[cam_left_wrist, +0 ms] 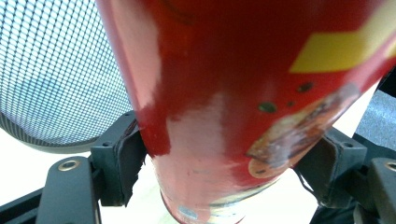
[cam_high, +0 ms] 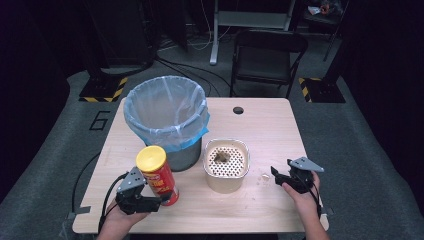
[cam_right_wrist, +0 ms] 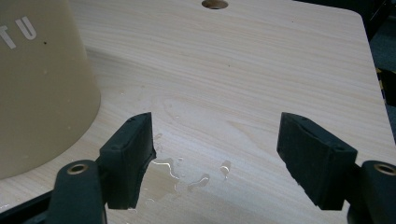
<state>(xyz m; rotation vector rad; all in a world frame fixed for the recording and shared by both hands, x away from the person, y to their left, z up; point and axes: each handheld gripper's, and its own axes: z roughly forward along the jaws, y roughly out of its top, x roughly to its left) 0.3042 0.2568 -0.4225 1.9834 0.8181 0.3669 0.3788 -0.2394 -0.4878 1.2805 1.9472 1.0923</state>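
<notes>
The left gripper's [cam_high: 159, 200] fingers [cam_left_wrist: 119, 161] are clamped on the lower body of the red chip can [cam_high: 158, 175], which stands tilted at the lower left of the high view, just in front of the bin [cam_high: 167, 120] lined with a clear bag. To do this lift well, I'd say the can should be kept squeezed evenly and raised clear of the bin's rim before being tipped over it, since the yellow lid [cam_high: 150, 156] sits below that rim for now. Moving right, the beige strainer tub [cam_high: 226, 165] sits mid-table with some scraps in it. At the lower right the right gripper [cam_high: 278, 176] hovers with its fingers [cam_right_wrist: 128, 158] spread and empty. Its own view reveals a small puddle [cam_right_wrist: 180, 175] on the table [cam_right_wrist: 261, 70] between the jaws; from above that is barely a glint.
</notes>
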